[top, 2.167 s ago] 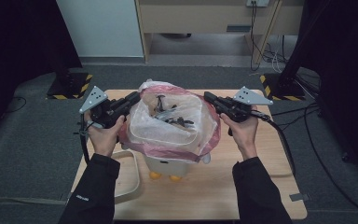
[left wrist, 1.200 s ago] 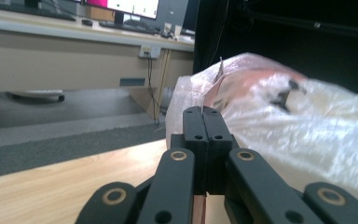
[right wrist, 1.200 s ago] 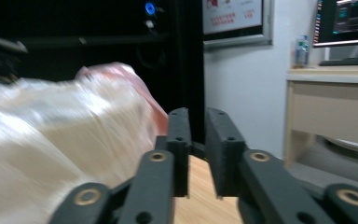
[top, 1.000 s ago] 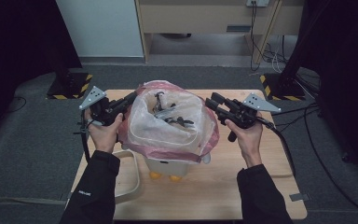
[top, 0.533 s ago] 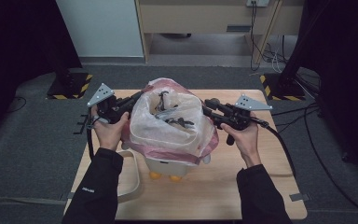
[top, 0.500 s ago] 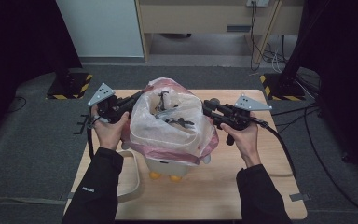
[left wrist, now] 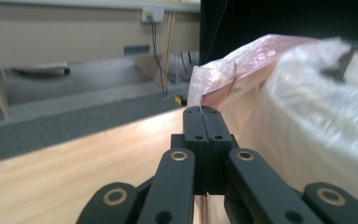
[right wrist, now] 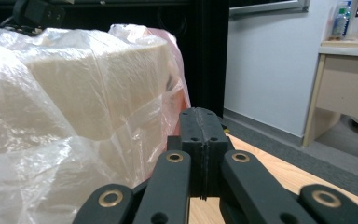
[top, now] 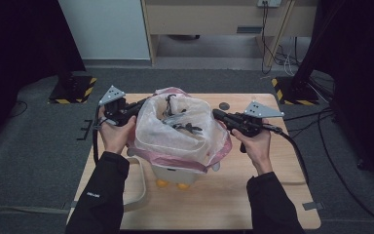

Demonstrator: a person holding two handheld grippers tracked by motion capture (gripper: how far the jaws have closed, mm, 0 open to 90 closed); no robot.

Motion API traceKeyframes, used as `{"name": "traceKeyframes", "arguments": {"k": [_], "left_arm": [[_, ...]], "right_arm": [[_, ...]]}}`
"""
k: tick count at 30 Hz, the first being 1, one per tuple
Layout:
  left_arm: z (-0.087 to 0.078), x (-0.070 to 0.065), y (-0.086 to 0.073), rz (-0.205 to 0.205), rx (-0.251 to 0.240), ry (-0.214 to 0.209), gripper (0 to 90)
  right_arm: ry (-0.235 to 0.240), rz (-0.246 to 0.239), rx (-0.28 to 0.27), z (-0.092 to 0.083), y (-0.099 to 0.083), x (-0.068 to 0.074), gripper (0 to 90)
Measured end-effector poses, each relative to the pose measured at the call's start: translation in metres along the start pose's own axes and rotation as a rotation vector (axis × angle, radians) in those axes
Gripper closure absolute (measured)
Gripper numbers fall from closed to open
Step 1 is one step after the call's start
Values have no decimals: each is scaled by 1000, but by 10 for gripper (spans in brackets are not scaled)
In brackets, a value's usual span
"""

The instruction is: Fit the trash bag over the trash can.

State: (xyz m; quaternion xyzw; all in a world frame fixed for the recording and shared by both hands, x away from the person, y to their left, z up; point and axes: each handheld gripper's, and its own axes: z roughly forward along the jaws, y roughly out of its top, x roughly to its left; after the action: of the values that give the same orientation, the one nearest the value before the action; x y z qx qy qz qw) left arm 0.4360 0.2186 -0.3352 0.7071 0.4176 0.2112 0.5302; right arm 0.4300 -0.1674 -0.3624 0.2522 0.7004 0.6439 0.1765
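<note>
Already the plastic bag (top: pixel 177 131) (thin, crinkly, clear over pink) is draped over a white bin (top: pixel 182 173) on the wooden table (top: pixel 224 195), between the left gripper (top: pixel 139 105) and right gripper (top: pixel 216 115); seating it looks unfinished. Left gripper view: jaws shut on the pink rim (left wrist: pixel 223 79). Right gripper view: jaws have just closed, apparently pinching film (right wrist: pixel 74 112) at their left.

Both forearms reach in from the bottom of the high view, sleeves dark, hands set well apart. The left hand (top: pixel 113 134) holds the left gripper (left wrist: pixel 203 111) level, pointing inward, jaws pressed together. The right hand (top: pixel 256 145) holds the right gripper (right wrist: pixel 200 113) pointing inward, its jaws having just closed flat together.
</note>
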Motion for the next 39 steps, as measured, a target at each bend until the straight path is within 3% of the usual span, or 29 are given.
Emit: {"name": "traceKeyframes", "arguments": {"k": [5,8,10,13,17,24,28,32,37,39], "left_arm": [[-1,4,-13,-19,103,13,900],[-3,8,-18,-66,96,-9,900],[-8,9,-20,-59,83,12,858],[-18,13,-22,-75,24,14,760],[-38,14,-23,-82,-66,44,621],[-76,8,-32,-87,-203,47,472],[-99,3,-47,-78,-236,77,411],[-117,1,-73,-79,-220,113,354],[-127,6,-118,-101,-119,158,312],[-129,10,-135,-132,-89,162,303]], "right_arm": [[-27,-18,28,-3,0,0,900],[-37,-22,41,-4,0,-1,900],[-45,-30,53,-4,0,0,900],[-55,-41,66,-5,-2,1,900],[-58,-25,-1,-10,3,4,882],[-89,30,-101,-24,15,4,655],[-91,47,-159,-33,22,5,542],[-100,57,-176,-41,31,11,448],[-89,56,-195,-43,46,23,358],[-79,50,-188,-43,52,29,334]]}}
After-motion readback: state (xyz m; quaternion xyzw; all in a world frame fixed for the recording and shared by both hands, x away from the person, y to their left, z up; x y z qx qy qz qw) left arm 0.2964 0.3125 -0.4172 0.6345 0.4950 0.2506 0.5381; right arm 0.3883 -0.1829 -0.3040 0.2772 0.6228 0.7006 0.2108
